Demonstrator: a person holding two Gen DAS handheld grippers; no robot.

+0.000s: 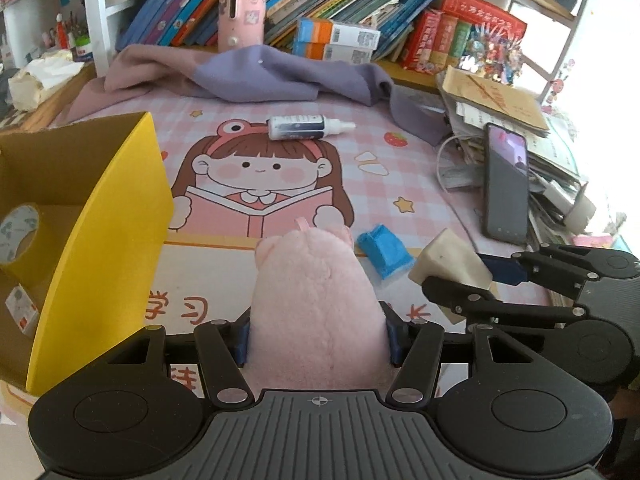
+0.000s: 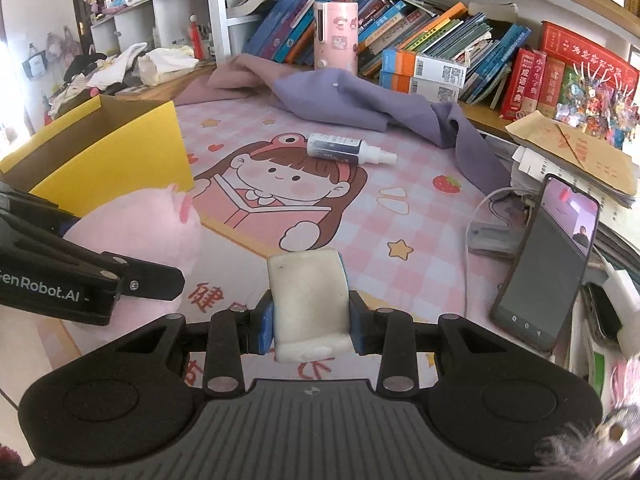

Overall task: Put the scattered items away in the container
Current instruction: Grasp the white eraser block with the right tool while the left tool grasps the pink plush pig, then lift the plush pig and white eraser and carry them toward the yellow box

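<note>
My left gripper [image 1: 318, 336] is shut on a pink plush toy [image 1: 316, 300], held just above the mat, right of the yellow cardboard box [image 1: 100, 240]. The plush also shows in the right wrist view [image 2: 136, 232]. My right gripper [image 2: 312, 320] is shut on a white foam block [image 2: 308, 300], which also shows in the left wrist view [image 1: 452, 264]. A spray bottle [image 1: 308, 127] lies on the mat further back; it also shows in the right wrist view [image 2: 344, 149]. A blue item [image 1: 384, 250] lies on the mat between the grippers. The box holds a tape roll [image 1: 18, 236].
A phone [image 2: 548, 260] leans upright at the right against a paper stack [image 1: 520, 128]. A purple cloth [image 2: 360, 100] lies at the back before a row of books [image 1: 340, 8] and a pink canister [image 1: 242, 10].
</note>
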